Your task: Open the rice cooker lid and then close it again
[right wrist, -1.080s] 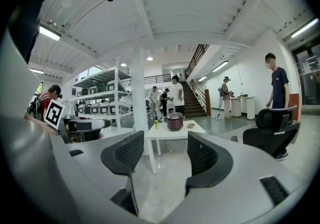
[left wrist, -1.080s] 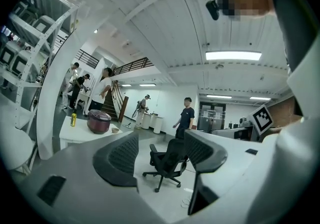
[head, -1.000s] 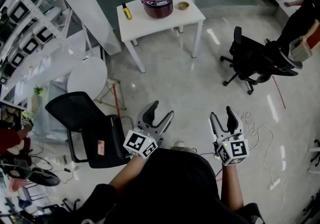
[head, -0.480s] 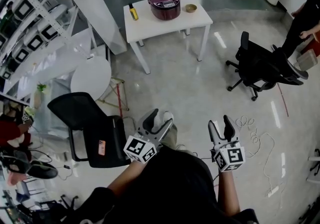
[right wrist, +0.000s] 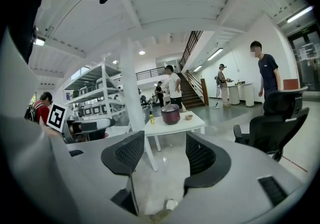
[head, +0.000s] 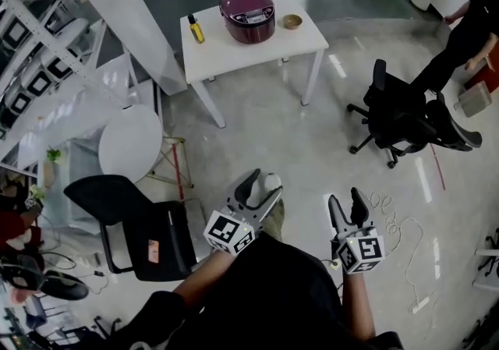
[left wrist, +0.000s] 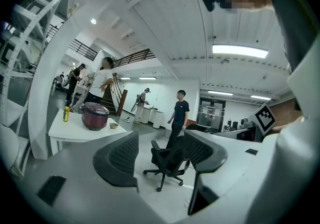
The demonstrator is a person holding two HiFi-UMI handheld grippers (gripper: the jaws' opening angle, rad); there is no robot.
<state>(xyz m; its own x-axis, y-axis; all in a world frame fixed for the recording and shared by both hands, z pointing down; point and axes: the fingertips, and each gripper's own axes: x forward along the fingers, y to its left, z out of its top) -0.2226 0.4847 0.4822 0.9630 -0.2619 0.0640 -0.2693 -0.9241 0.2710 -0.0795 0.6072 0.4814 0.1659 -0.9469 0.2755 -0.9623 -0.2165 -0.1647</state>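
A maroon rice cooker (head: 247, 13) with its lid down stands on a white table (head: 234, 46) far ahead across the floor; it also shows small in the left gripper view (left wrist: 95, 116) and the right gripper view (right wrist: 170, 114). My left gripper (head: 257, 191) is held low in front of me, open and empty. My right gripper (head: 349, 206) hangs beside it, open with nothing between its fingers. Both are far from the table.
On the table stand a yellow bottle (head: 196, 29) and a small bowl (head: 291, 22). A black office chair (head: 405, 118) stands to the right, another black chair (head: 132, 220) and a round white table (head: 130, 140) to the left. White shelving (head: 47, 52) lines the left. People stand behind the table and at right.
The view has moved forward a little toward the table. Both grippers stay open and low in front of me, and my shoe now shows under the left gripper.
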